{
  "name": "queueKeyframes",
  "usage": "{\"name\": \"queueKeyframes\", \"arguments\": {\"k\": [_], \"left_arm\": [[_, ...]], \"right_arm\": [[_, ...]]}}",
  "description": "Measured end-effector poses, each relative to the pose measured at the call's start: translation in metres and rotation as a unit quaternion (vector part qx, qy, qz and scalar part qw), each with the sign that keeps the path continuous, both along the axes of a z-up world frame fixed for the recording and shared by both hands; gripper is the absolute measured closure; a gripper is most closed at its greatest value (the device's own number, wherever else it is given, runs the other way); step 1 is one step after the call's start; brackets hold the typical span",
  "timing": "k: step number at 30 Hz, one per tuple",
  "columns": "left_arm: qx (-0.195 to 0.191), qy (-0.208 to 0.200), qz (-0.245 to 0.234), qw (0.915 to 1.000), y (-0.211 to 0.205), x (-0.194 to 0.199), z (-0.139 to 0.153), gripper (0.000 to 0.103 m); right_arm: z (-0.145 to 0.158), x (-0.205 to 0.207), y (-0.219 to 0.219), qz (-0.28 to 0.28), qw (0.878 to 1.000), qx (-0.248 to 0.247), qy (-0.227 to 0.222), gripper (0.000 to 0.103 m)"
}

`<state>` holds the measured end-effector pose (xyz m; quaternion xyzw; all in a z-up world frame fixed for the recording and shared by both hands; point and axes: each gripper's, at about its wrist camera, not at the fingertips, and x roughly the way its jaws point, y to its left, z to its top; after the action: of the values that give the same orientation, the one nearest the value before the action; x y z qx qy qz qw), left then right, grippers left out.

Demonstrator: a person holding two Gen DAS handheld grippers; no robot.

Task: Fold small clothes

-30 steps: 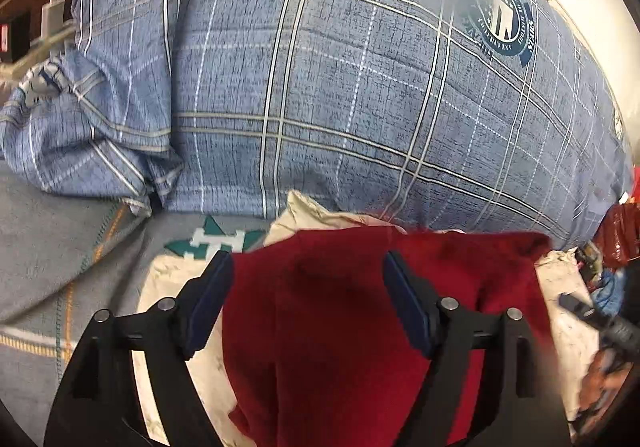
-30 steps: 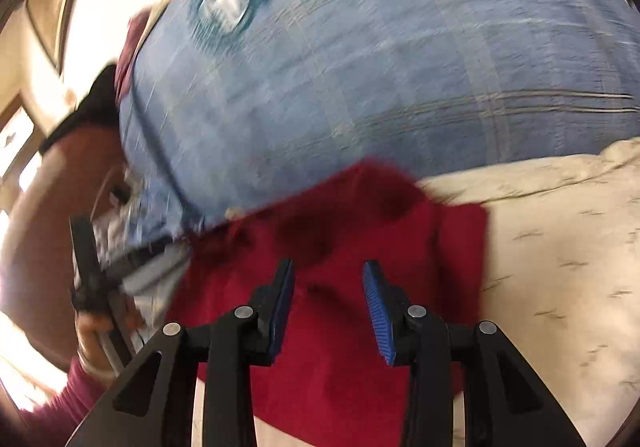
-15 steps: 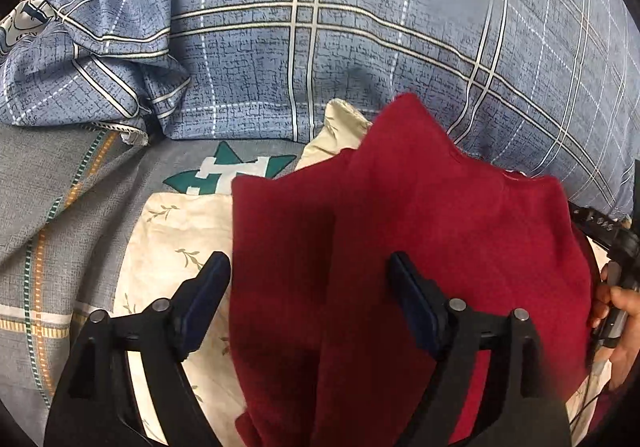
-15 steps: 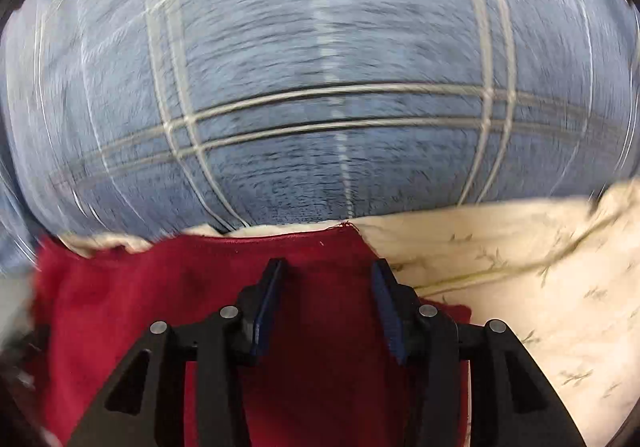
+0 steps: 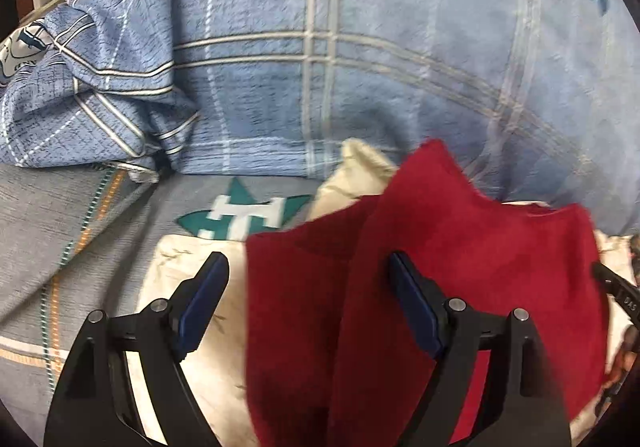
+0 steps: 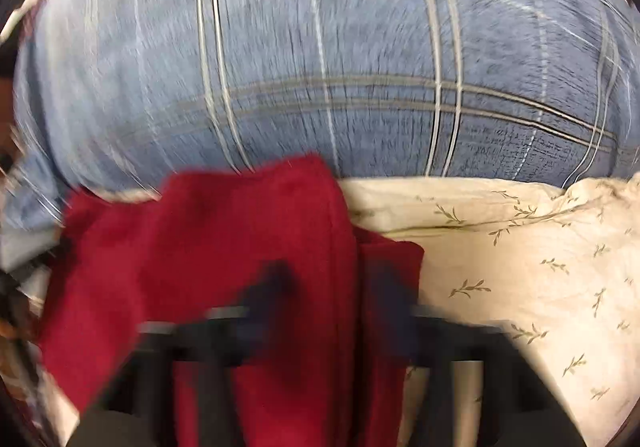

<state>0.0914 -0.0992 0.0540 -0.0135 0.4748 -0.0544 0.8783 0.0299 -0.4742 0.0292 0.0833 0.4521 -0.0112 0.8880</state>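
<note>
My left gripper (image 5: 304,303) has its fingers spread wide above the red cloth (image 5: 460,271), touching nothing. My right gripper (image 6: 332,295) is blurred; its fingers have just been closing and now pinch a raised fold of that cloth. The cloth lies on a cream leaf-print sheet (image 6: 520,255), in front of a blue checked pillow (image 5: 320,47).

garment (image 5: 460,267) lies on cloth (image 5: 192,271), pillow (image 5: 360,67) behind.
</note>
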Motion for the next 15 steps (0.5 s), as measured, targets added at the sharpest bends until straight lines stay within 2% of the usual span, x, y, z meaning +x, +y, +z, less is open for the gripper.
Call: {"name": "queueKeyframes", "arguments": {"k": [4, 7, 9, 11, 13, 15], "left_arm": [[0.001, 0.001, 0.025, 0.9997, 0.012, 0.01, -0.01, 0.019], [-0.025, 0.021, 0.032, 0.999, 0.02, 0.014, -0.019, 0.018], [-0.03, 0.011, 0.032, 0.999, 0.025, 0.007, -0.014, 0.018], [-0.032, 0.004, 0.024, 0.9992, 0.029, -0.004, -0.003, 0.018], [-0.036, -0.006, 0.018, 0.9992, 0.035, -0.018, 0.009, 0.019], [-0.036, -0.022, 0.012, 0.9991, 0.042, -0.039, 0.022, 0.019]], "right_arm": [[0.007, -0.005, -0.002, -0.018, 0.999, -0.025, -0.025, 0.097], [-0.01, 0.002, -0.006, -0.02, 1.0, -0.019, 0.011, 0.096], [-0.002, -0.003, -0.006, -0.03, 0.999, -0.024, -0.001, 0.087], [0.014, -0.015, -0.011, -0.068, 0.997, -0.017, -0.016, 0.059], [0.033, -0.026, -0.006, -0.076, 0.996, 0.009, -0.041, 0.057], [0.046, -0.03, 0.017, -0.031, 0.997, 0.035, -0.053, 0.057]]}}
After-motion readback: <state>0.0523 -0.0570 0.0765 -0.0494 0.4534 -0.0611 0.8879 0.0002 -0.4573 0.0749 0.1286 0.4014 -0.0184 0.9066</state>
